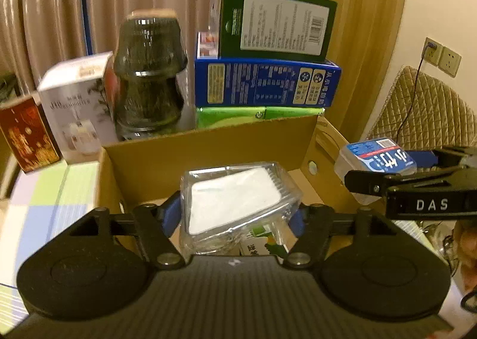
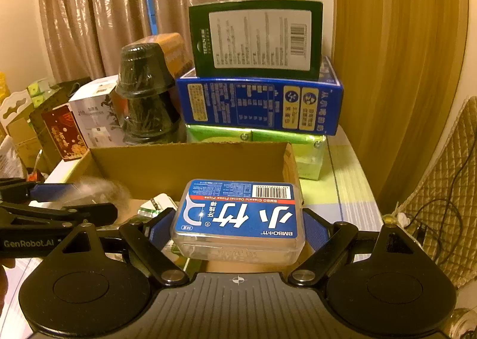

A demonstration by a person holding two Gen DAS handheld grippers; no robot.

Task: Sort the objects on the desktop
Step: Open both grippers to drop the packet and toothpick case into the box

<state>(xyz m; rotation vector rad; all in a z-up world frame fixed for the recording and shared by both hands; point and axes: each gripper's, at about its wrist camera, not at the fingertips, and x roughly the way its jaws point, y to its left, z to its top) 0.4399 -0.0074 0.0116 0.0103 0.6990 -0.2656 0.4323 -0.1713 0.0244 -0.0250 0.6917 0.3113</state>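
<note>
My left gripper (image 1: 238, 213) is shut on a clear plastic case with white contents (image 1: 235, 198) and holds it tilted over the open cardboard box (image 1: 208, 145). My right gripper (image 2: 238, 225) is shut on a clear dental floss pick box with a blue label (image 2: 238, 216), held over the same cardboard box (image 2: 184, 160) near its right side. The right gripper with the floss box (image 1: 375, 160) shows at the right of the left wrist view. The left gripper (image 2: 59, 213) shows at the left of the right wrist view. A green-and-white packet (image 2: 155, 204) lies inside the box.
Behind the box stand a dark glass jar (image 1: 149, 70), a white carton (image 1: 77, 106), a red carton (image 1: 26, 136), and a stack of a green box (image 1: 274, 25), a blue box (image 1: 265, 82) and a lime pack (image 1: 256, 115). A quilted chair (image 1: 423, 109) is right.
</note>
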